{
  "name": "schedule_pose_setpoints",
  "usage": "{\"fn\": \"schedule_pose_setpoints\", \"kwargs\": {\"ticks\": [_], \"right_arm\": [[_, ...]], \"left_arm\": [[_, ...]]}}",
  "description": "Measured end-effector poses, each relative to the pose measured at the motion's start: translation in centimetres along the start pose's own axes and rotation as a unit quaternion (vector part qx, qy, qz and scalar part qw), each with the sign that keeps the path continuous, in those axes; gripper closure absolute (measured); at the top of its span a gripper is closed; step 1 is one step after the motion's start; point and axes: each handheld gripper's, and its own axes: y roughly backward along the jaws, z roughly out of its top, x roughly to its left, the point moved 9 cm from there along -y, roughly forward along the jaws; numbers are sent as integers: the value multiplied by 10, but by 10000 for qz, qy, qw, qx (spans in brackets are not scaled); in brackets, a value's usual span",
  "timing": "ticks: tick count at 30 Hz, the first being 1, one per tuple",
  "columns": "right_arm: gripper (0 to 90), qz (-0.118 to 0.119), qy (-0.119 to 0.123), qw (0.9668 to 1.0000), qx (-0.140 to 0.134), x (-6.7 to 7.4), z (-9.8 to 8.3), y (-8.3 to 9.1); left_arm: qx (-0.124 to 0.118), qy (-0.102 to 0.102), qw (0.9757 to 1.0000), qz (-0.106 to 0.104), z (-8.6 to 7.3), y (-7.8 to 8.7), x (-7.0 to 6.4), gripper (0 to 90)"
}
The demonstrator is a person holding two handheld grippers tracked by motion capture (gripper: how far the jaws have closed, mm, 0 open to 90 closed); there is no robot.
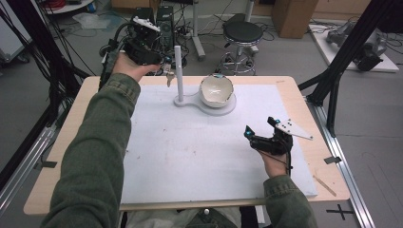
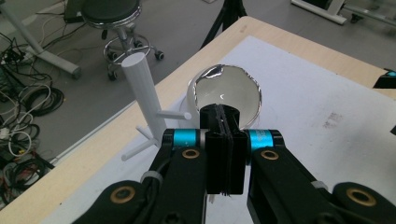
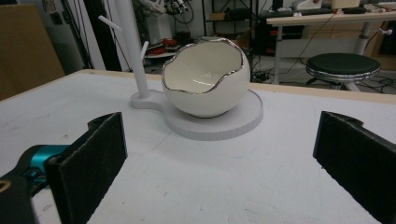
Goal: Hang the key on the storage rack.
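The left gripper (image 1: 167, 64) is held above the far left edge of the table (image 1: 66, 142), close beside the white post (image 1: 178, 71). Its jaws are pressed together with no gap between the pads; in the high view a small pale item hangs just below them, too small to identify, so whether anything is pinched cannot be told. In the left gripper view the closed jaws point toward the bowl (image 2: 229, 91), with the post (image 2: 142, 93) and its side pegs to their left.

The right gripper (image 1: 259, 130) rests near the right side of the white mat (image 1: 190, 152), well apart from the bowl. Its jaws stand wide, nothing between them.

The bowl (image 1: 216, 90), white with a jagged silver rim, sits upright on the round plate of the white stand (image 1: 228, 108), just beside the post. The stand is on the mat near the far edge of the table.
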Motion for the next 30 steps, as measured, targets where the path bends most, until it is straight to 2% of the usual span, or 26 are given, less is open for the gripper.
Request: {"fn": "schedule_pose_setpoints", "kwargs": {"ticks": [4,8,15,17,22,28,30], "right_arm": [[17,24,-14,10000,0,1,0,0],[17,77,-31,10000,-2,2,0,-1],[17,96,-26,10000,-6,2,0,-2],[17,98,-41,9999,-4,2,0,-2],[17,108,3,9999,-9,2,0,-2],[17,137,-36,9999,0,3,0,-2],[17,156,-42,9999,26,4,-1,-1]], "left_arm": [[27,23,10000,49,2,-5,-1,891],[99,67,9998,185,2,-11,1,891],[12,159,9994,302,6,-21,6,891],[-61,113,9993,339,8,-26,6,891],[-29,109,9993,367,10,-37,2,891],[7,181,9984,537,11,-47,3,891],[40,273,9974,659,11,-49,4,891]]}}
